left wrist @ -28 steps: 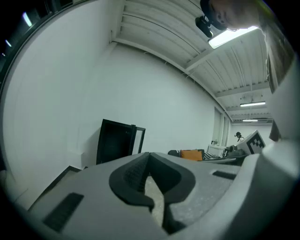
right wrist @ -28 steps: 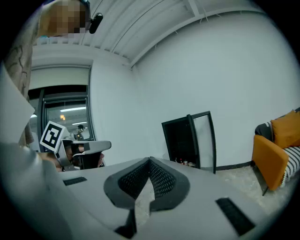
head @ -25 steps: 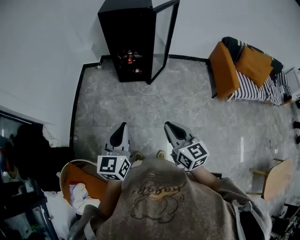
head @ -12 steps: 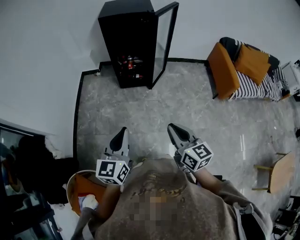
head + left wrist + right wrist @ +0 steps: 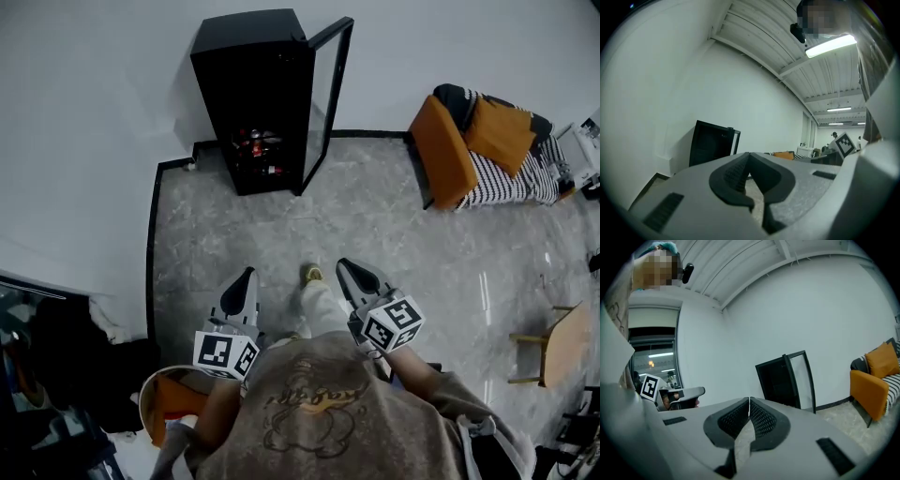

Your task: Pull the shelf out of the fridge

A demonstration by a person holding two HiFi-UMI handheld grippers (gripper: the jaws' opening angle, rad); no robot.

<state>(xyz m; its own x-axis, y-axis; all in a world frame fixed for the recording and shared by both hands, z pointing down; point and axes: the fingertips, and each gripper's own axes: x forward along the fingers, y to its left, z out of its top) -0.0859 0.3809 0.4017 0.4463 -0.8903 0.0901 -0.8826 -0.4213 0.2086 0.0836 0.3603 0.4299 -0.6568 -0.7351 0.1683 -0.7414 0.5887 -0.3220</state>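
A black fridge [image 5: 251,89] stands against the white wall, its glass door [image 5: 327,98] swung open to the right. Inside, low down, a shelf [image 5: 257,146] carries small reddish items. Both grippers are held level over the grey stone floor, well short of the fridge. The left gripper [image 5: 247,273] is shut and holds nothing. The right gripper [image 5: 342,263] is also shut and empty. The left gripper view has the fridge [image 5: 711,143] far beyond its closed jaws [image 5: 749,155]. In the right gripper view, fridge [image 5: 776,378] and door [image 5: 803,375] stand beyond the closed jaws [image 5: 749,401].
An orange armchair [image 5: 448,148] with striped cushions sits at the right wall. A small wooden table [image 5: 555,349] stands at the right edge. At lower left are a round orange seat [image 5: 169,398] and dark clutter [image 5: 56,347]. The person's foot [image 5: 310,275] is between the grippers.
The person has stepped toward the fridge, a foot now showing ahead between the grippers. Both grippers have moved forward with the body and stay shut. The fridge sits lower in the head view.
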